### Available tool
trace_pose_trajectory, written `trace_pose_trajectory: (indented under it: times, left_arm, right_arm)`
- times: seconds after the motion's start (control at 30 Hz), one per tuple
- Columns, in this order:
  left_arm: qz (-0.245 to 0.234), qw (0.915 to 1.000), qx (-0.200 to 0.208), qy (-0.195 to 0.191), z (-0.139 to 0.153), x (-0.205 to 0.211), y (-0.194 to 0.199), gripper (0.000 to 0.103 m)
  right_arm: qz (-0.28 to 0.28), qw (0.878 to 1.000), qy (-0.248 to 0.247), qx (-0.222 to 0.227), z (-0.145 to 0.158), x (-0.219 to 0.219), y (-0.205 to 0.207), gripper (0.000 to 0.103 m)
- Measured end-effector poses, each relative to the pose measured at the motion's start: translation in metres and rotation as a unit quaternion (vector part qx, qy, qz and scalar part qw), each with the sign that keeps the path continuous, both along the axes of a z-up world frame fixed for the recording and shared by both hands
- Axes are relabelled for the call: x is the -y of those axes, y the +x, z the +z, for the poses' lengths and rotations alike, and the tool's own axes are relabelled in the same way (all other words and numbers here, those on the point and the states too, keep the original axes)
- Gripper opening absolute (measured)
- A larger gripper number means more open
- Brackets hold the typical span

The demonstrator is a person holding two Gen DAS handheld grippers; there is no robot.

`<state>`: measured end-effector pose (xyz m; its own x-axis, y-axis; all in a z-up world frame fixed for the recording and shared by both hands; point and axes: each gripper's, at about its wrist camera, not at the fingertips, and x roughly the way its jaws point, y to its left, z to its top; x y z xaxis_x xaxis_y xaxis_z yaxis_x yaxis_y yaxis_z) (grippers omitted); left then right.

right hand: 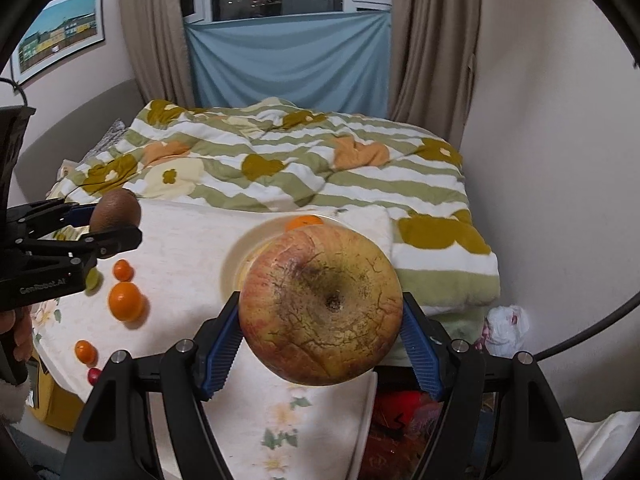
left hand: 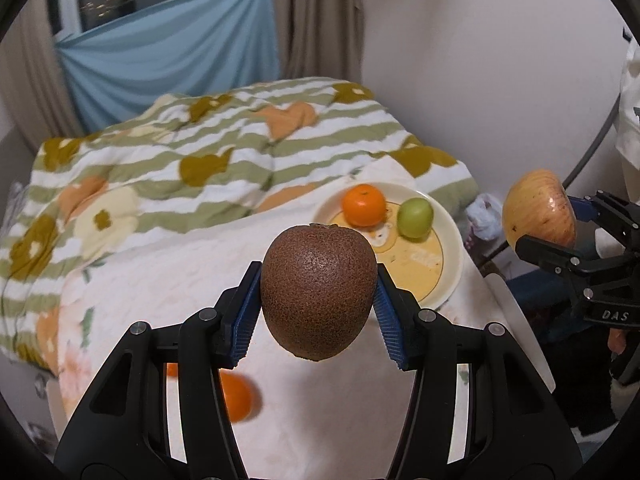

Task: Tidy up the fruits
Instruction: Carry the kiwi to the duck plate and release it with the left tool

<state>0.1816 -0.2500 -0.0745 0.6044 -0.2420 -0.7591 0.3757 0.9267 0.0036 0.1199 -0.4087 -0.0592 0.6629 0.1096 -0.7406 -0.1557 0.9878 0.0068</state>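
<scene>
Now left tongs (left hand: 318, 292) clamp the soft, fuzzy kiwi (left hand: 318, 292) across its middle, right tongs (right hand: 320, 320) grip the heavy, firm apple (right hand: 320, 306) at its widest

1. From the left wrist view I read "DAS" in pale letters on the black body of the right gripper (left hand: 536, 216); the word runs on past what I can see
2. From the right wrist view I read "GenRobot.AI" in pale letters on the black body of the left gripper (right hand: 116, 226), a little blurred
3. The framed picture (right hand: 60, 32) on the wall shows no lettering I can read
</scene>
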Motion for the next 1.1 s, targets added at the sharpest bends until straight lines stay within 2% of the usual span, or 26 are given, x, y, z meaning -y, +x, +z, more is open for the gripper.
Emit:
trace_pose_trajectory:
  times: [0.23,0.57,0.8,1.0,1.1]
  left_arm:
    - [-0.036,0.9988,-0.033,0.005,-0.031,0.026,0.043,0.060]
    - [-0.079,0.9927,-0.088,0.024,-0.084,0.048,0.102,0.060]
    - [-0.118,0.9864,-0.090,0.071,-0.108,0.073,0.112,0.060]
    - [-0.132,0.9831,-0.100,0.078,-0.118,0.084,0.115,0.060]
    - [-0.136,0.9827,-0.092,0.085,-0.118,0.088,0.114,0.060]
  right_arm:
    - [-0.028,0.999,0.007,-0.014,-0.015,0.015,0.015,0.070]
    - [-0.072,0.996,0.025,-0.045,-0.046,0.020,0.043,0.070]
    - [-0.095,0.993,0.027,-0.061,-0.059,0.026,0.050,0.070]
    - [-0.106,0.992,0.029,-0.064,-0.060,0.030,0.052,0.070]
    - [-0.109,0.991,0.031,-0.064,-0.060,0.032,0.052,0.070]
